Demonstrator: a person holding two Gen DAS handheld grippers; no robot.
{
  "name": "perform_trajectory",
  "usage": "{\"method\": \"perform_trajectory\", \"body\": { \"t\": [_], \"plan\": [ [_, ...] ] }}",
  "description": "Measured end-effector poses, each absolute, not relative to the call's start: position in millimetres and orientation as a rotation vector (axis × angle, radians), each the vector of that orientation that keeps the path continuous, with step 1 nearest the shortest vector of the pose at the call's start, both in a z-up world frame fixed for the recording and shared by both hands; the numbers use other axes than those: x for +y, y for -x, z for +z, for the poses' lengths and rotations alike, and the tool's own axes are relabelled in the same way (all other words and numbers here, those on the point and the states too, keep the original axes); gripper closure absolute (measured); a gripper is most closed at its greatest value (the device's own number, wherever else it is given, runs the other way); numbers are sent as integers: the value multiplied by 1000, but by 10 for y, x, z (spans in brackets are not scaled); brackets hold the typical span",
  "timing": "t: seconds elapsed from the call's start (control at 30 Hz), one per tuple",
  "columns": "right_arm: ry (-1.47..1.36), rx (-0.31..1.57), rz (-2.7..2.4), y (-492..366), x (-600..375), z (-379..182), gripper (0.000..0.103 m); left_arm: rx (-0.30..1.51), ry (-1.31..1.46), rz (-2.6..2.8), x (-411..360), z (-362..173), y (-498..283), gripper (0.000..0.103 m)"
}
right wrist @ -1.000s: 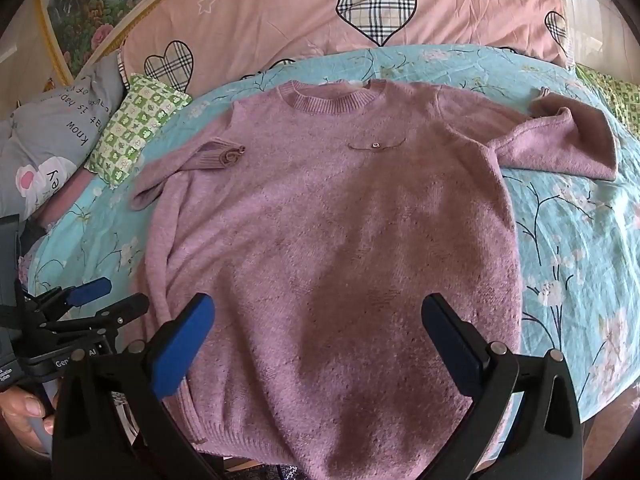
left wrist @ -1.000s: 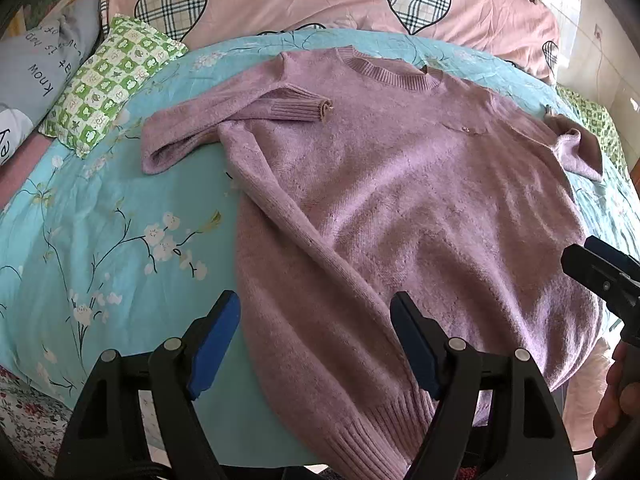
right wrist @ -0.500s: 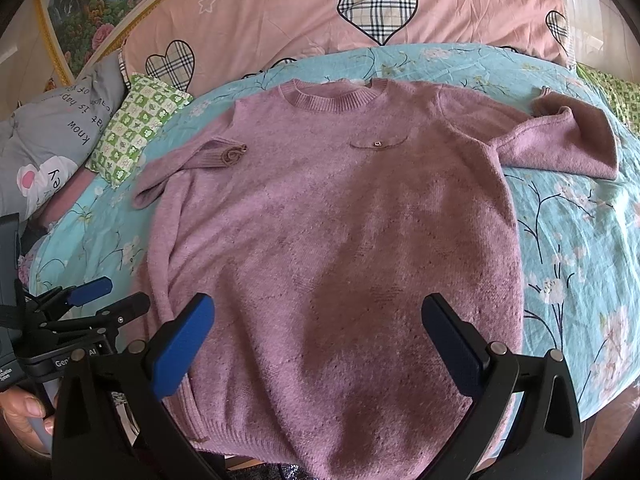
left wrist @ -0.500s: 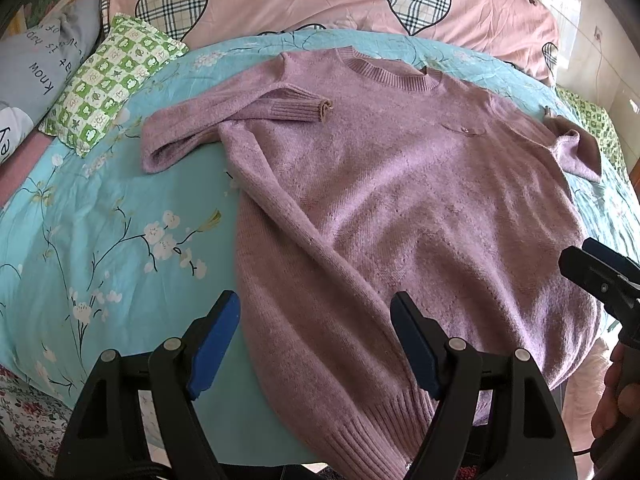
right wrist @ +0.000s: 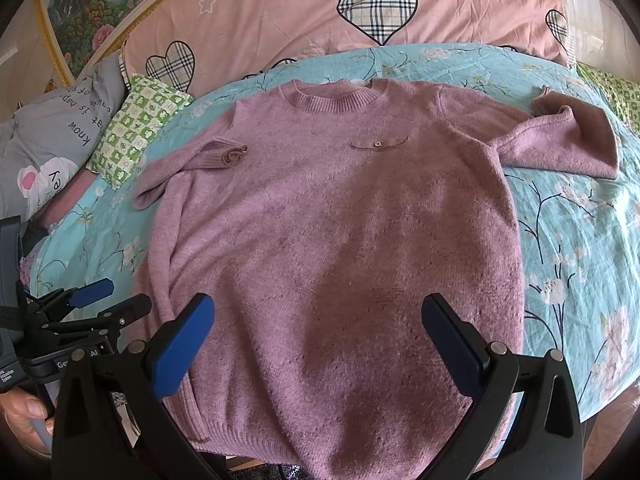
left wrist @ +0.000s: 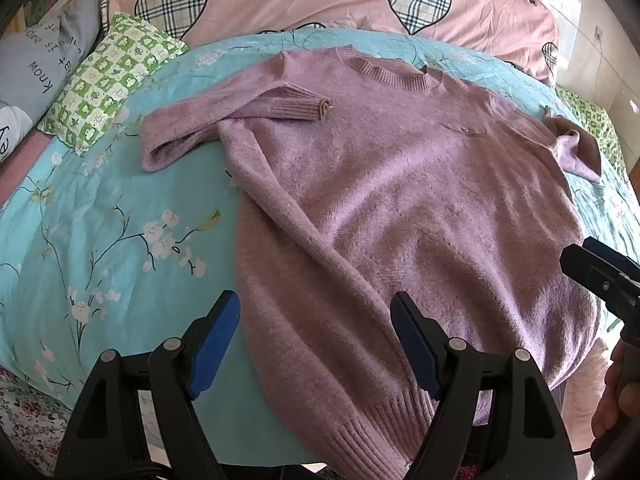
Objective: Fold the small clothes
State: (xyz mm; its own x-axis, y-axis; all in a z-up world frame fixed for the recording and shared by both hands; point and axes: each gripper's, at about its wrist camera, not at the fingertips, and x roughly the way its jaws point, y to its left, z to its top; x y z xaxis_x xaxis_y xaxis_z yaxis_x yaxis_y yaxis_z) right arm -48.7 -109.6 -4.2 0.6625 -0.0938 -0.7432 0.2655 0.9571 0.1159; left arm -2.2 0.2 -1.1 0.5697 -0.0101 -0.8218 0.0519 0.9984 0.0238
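So basically nothing's folded yet. The purple sweater [right wrist: 332, 240] lies face up and spread flat on the teal floral bedspread [right wrist: 572, 248], neck toward the pink heart pillows [right wrist: 320, 12], hem at the near edge. One sleeve [left wrist: 224, 120] is doubled back with its cuff resting on the chest, the other sleeve [right wrist: 568, 144] is flopped out to the side. The left gripper [left wrist: 316, 340] and right gripper [right wrist: 320, 340] both hover over the hem with jaws wide apart, gripping nothing. I'd say the sleeves and the whole body fold are left to do.
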Motion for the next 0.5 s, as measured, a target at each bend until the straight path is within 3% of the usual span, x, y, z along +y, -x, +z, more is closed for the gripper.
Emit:
{"method": "perform_trajectory", "body": {
  "t": [0.5],
  "plan": [
    [-245, 802, -213, 496, -1192, -25, 0, 963, 15, -81, 0, -67, -41, 25]
  ]
}}
